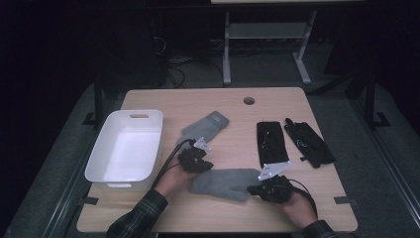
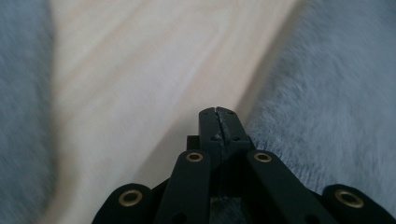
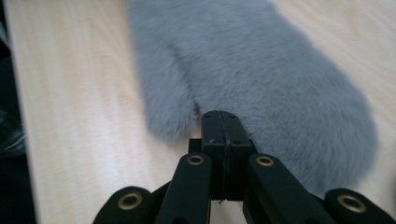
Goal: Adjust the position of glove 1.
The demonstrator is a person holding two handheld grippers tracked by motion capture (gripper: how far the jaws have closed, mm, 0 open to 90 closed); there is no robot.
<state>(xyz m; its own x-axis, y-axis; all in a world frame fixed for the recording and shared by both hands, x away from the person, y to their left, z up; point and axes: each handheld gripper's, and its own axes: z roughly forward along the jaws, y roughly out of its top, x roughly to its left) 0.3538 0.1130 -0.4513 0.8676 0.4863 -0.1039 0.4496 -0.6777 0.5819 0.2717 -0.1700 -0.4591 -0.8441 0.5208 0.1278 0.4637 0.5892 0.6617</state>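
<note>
Mitten (image 1: pixel 221 183) lengthwise left-right (cuff end unclear) | both grippers' fingers pressed together, pinching nothing

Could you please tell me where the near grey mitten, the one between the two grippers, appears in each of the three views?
High view: the near grey mitten lies at lower centre, between the two grippers.
Left gripper view: it covers the right side, beside the shut jaws.
Right gripper view: it runs from top centre to lower right, thumb toward the jaws.
Shared landmark: the light wooden table.
</note>
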